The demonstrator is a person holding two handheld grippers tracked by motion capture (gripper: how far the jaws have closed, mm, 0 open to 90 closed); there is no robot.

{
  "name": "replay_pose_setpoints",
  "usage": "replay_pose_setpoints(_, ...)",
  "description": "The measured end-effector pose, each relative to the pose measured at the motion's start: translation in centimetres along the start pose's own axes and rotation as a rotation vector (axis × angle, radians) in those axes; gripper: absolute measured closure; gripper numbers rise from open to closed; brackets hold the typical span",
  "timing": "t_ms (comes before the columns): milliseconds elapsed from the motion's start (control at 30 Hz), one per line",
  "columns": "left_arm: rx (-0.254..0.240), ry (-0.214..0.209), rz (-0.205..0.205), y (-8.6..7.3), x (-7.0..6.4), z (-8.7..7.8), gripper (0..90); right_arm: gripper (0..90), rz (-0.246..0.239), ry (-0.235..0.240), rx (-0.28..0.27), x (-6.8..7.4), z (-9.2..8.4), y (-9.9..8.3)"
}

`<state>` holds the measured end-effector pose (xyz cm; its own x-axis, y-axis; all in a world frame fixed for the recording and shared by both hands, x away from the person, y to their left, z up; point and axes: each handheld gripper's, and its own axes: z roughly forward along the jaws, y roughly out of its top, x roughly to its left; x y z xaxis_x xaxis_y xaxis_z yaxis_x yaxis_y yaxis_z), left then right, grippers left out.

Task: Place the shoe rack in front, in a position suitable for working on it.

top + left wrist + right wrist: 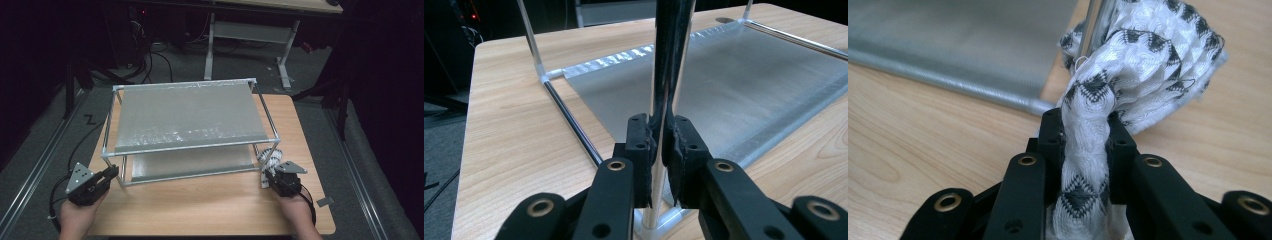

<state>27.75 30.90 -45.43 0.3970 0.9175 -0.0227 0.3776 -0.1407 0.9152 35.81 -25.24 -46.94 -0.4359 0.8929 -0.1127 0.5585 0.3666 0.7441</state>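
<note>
Standing on the wooden table (210, 200) is a two-tier rack (190, 127) of thin metal tubes, the biggest thing in front of me, reaching from near the table's left edge almost to its right. Its upper shelf is a sheet of grey mesh (187, 117) stretched between the rails, and a second grey sheet (192, 164) lies lower down, close to the tabletop on the near side.

My left gripper (111, 173) comes in at the near left corner of the rack. In the left gripper view its jaws are clamped tight on the upright corner post (663, 105), the shiny tube running straight up between the pads, with the white corner joint (659, 222) just below them on the table.

My right gripper (266, 178) sits at the near right corner. Its jaws are closed on a white cloth with a black zigzag pattern (1088, 145), the fabric bunched narrow between the pads. Past the jaws the cloth swells into a loose wad (1153, 55) that lies against the near right post (1096, 17) of the rack, resting on the table just beside the end of the lower sheet. From the high view the cloth (268, 157) shows as a small pale bundle at that same foot of the frame.
</note>
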Motion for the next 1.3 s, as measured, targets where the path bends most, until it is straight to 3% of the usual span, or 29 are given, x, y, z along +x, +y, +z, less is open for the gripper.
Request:
replay_pose_setpoints(167, 0.001, -0.002, 0.003, 0.0, 0.0, 0.0, 80.8, 75.3, -0.014, -0.022, -0.060, 0.1, -1.4, 1.0)
replay_pose_setpoints(567, 0.002, -0.003, 0.005, 0.0, -0.1, 0.1, 80.8, 75.1, -0.016, -0.076, -0.277, -0.4, -6.3, 3.6)
replay_pose_setpoints(667, 0.002, -0.003, 0.005, 0.0, -0.1, 0.1, 80.8, 75.1, -0.012, -0.075, -0.292, -0.6, -6.6, 3.8)
replay_pose_setpoints(800, 0.001, -0.003, 0.005, 0.0, -0.1, 0.1, 80.8, 75.1, -0.015, -0.067, -0.269, -0.6, -6.1, 3.4)
replay_pose_setpoints(1300, 0.004, -0.004, 0.008, 0.1, -0.1, 0.0, 80.8, 75.2, -0.029, 0.044, 0.001, -0.4, -0.2, -0.2)
